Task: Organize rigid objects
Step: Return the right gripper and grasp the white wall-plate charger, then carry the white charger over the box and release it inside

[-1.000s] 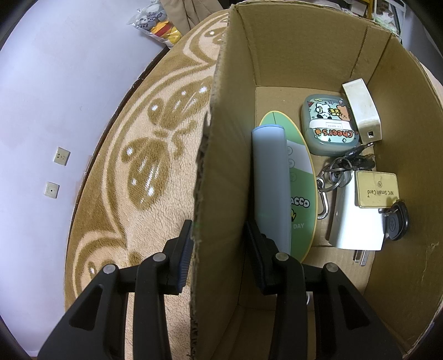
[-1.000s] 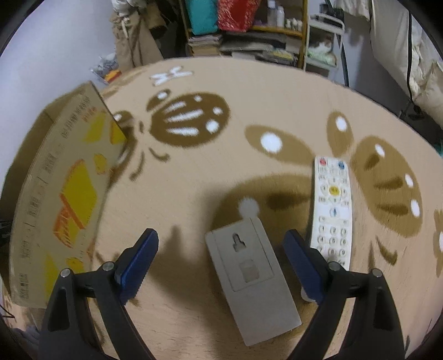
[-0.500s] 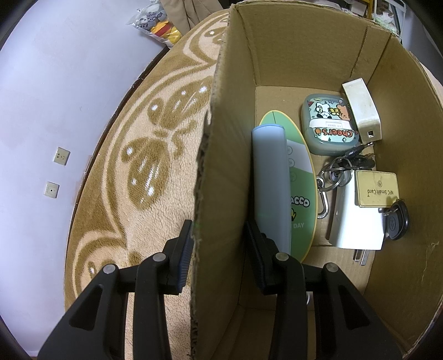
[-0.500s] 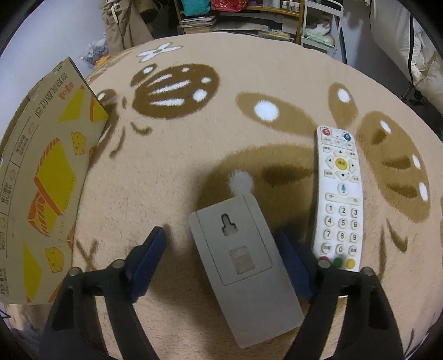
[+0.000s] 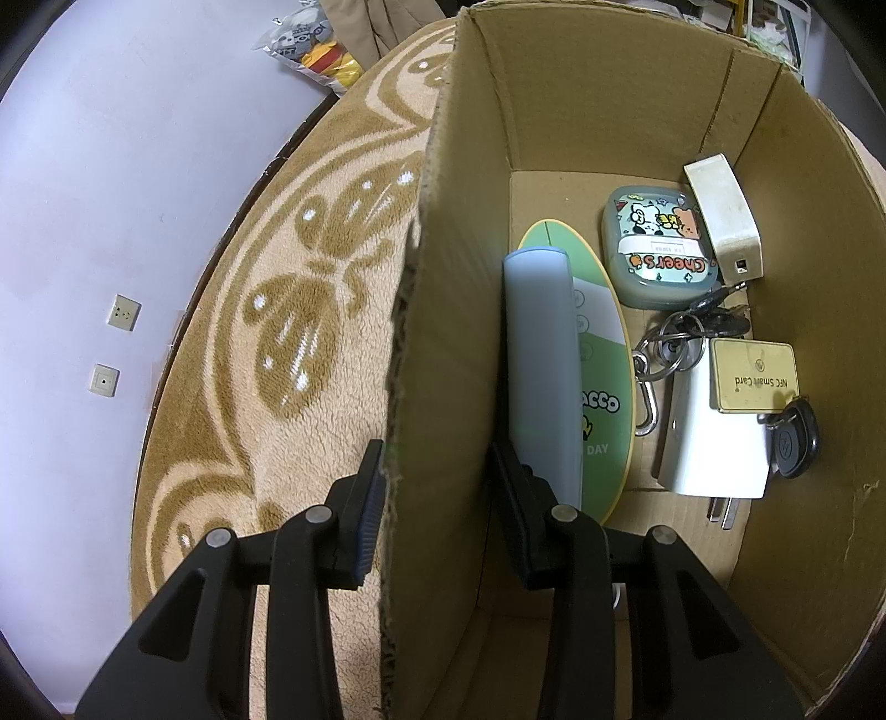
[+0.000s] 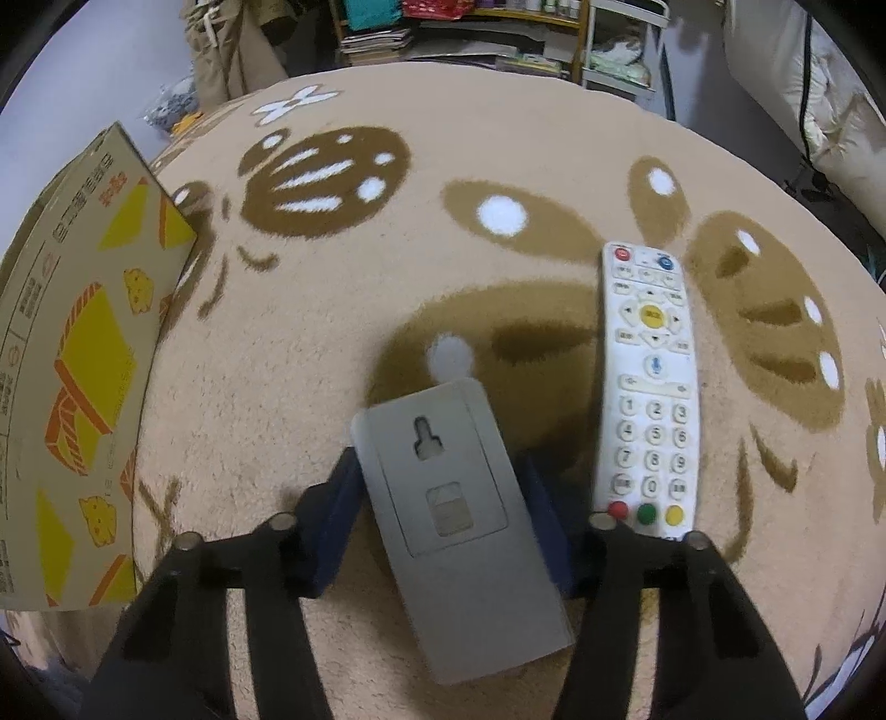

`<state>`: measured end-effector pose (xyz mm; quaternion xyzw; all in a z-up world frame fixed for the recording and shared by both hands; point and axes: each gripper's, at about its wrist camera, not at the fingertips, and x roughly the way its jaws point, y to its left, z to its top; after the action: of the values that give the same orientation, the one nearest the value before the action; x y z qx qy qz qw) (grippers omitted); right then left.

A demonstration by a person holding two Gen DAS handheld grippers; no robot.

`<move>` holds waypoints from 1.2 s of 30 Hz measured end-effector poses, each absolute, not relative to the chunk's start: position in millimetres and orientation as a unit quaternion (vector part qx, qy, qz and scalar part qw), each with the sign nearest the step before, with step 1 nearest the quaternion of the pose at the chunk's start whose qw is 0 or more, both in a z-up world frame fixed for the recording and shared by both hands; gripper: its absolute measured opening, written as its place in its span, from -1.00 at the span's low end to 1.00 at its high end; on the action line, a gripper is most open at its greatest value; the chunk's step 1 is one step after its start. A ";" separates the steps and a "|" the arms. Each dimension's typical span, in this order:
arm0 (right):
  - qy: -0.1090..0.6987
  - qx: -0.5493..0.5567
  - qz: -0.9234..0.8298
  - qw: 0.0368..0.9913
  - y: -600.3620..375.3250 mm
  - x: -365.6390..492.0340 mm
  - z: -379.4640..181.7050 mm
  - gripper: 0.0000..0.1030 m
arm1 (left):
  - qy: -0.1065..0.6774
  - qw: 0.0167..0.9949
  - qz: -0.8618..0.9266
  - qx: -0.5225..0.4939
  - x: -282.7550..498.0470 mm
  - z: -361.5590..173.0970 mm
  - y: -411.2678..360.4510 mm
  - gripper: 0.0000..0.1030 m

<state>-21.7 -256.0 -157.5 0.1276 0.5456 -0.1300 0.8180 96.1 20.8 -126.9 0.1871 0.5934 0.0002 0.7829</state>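
My left gripper straddles the left wall of the open cardboard box, one finger outside and one inside; the jaws stand a little apart from the wall. Inside lie a grey remote, a green oval card, a cartoon case, a white adapter, keys, an NFC card and a white charger. My right gripper has closed on a grey flat device lying back-up on the rug. A white remote lies just right of it.
The box's printed outer side stands at the left in the right wrist view. The beige patterned rug spreads ahead. Shelves and clothes stand behind it. A wall with sockets is left of the box.
My right gripper moved forward over the grey device and its jaws closed against its sides. The left gripper has not moved.
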 end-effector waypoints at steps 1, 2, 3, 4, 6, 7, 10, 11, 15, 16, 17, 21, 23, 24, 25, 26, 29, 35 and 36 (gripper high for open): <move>0.544 0.132 -0.131 0.818 -257.3 -21.7 -156.6 0.06 | 0.593 0.783 0.000 0.187 95.8 -126.7 21.0 -0.29; 0.542 0.135 -0.133 0.819 -258.1 -22.0 -156.1 0.06 | 0.593 0.783 0.000 0.187 95.7 -126.6 21.0 -0.29; 0.540 0.134 -0.134 0.820 -257.9 -21.6 -156.0 0.06 | 0.593 0.783 0.000 0.188 95.7 -126.8 20.9 -0.29; 0.538 0.131 -0.136 0.822 -256.9 -20.8 -155.7 0.06 | 0.593 0.783 0.000 0.189 95.1 -127.0 20.9 -0.29; 0.533 0.127 -0.137 0.825 -255.2 -18.8 -154.5 0.06 | 0.593 0.783 0.000 0.188 94.6 -126.5 21.3 -0.29; 0.531 0.126 -0.137 0.827 -254.0 -18.0 -153.6 0.06 | 0.594 0.783 0.000 0.187 94.6 -126.2 21.8 -0.29; 0.524 0.127 -0.133 0.831 -250.4 -14.4 -152.9 0.06 | 0.594 0.783 -0.001 0.188 94.6 -125.9 22.1 -0.29; 0.524 0.126 -0.131 0.832 -249.2 -13.1 -152.7 0.06 | 0.594 0.783 -0.001 0.187 94.5 -125.8 22.4 -0.29; 0.523 0.121 -0.129 0.834 -243.9 -11.2 -153.0 0.06 | 0.594 0.782 0.000 0.187 94.7 -125.9 22.0 -0.29; 0.522 0.122 -0.129 0.834 -243.3 -10.8 -153.0 0.06 | 0.594 0.782 0.000 0.188 94.6 -125.9 22.1 -0.29; 0.521 0.122 -0.129 0.835 -242.8 -10.4 -152.8 0.05 | 0.594 0.782 0.000 0.188 94.7 -126.0 22.0 -0.29; 0.515 0.129 -0.130 0.837 -240.7 -9.7 -151.2 0.05 | 0.594 0.782 0.000 0.188 94.8 -125.9 22.0 -0.29; 0.508 0.138 -0.123 0.841 -239.1 -7.7 -147.6 0.04 | 0.594 0.782 0.000 0.188 94.9 -125.9 22.0 -0.29; 0.503 0.139 -0.120 0.845 -237.7 -7.3 -145.0 0.03 | 0.594 0.782 0.000 0.188 94.9 -125.9 22.0 -0.29; 0.498 0.136 -0.120 0.848 -235.8 -6.3 -142.4 0.03 | 0.594 0.782 0.000 0.188 95.0 -125.9 22.3 -0.29; 0.495 0.134 -0.120 0.850 -234.7 -5.8 -140.9 0.03 | 0.594 0.782 0.000 0.188 95.3 -126.1 22.3 -0.29; 0.482 0.139 -0.118 0.857 -232.5 -6.1 -135.0 0.03 | 0.594 0.782 0.000 0.188 95.4 -126.4 22.4 -0.29; 0.449 0.144 -0.110 0.875 -227.3 -5.2 -116.1 0.02 | 0.594 0.782 0.000 0.189 95.6 -126.4 22.6 -0.29; 0.442 0.143 -0.108 0.879 -226.4 -5.3 -111.4 0.02 | 0.594 0.782 0.000 0.189 95.5 -126.4 22.2 -0.29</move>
<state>-5.3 -226.4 -111.4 0.1433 0.4416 -0.1085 0.8790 95.5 22.2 -126.4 0.1885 0.5937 -0.0002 0.7823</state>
